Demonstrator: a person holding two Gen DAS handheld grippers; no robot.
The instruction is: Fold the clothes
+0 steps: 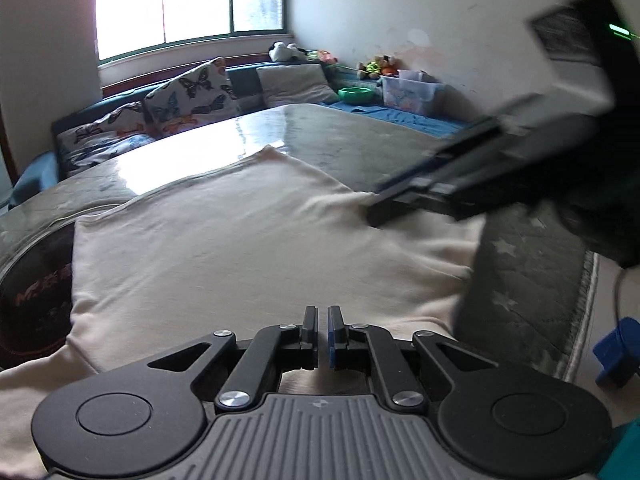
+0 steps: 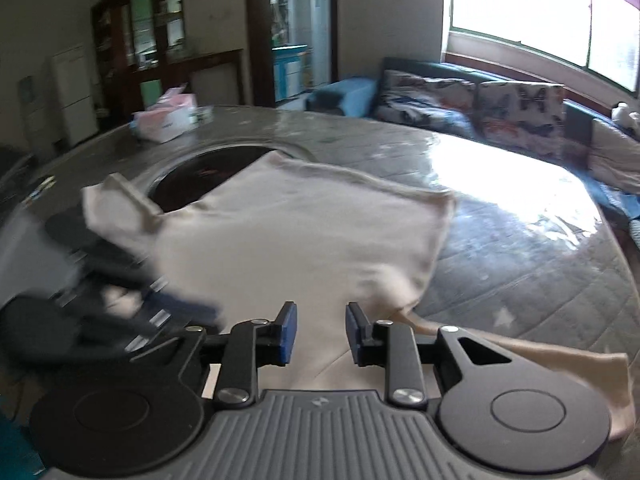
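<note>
1. Left wrist view: left tool (image 1: 322,322) has its jaws nearly together, only a thin slit between the pads, nothing visibly pinched; it sits low over the near part of the shirt (image 1: 240,240).
2. Shirt is cream, spread on the tabletop (image 1: 360,140), partly covering a dark round inset (image 1: 32,300) at left.
3. Right tool (image 1: 380,208) comes in from the right, motion-blurred, its tip at the shirt's right edge where the cloth bunches; whether it grips cloth cannot be told here.
4. Right wrist view: right tool (image 2: 318,330) has jaws clearly apart, nothing between the blue pads; shirt (image 2: 300,240) lies beyond them.
5. Left tool (image 2: 120,300) is blurred at left, at the shirt's edge near a raised sleeve.
6. Tissue box (image 2: 168,120) stands at the tabletop's (image 2: 520,260) far-left side, well apart from the shirt.
</note>
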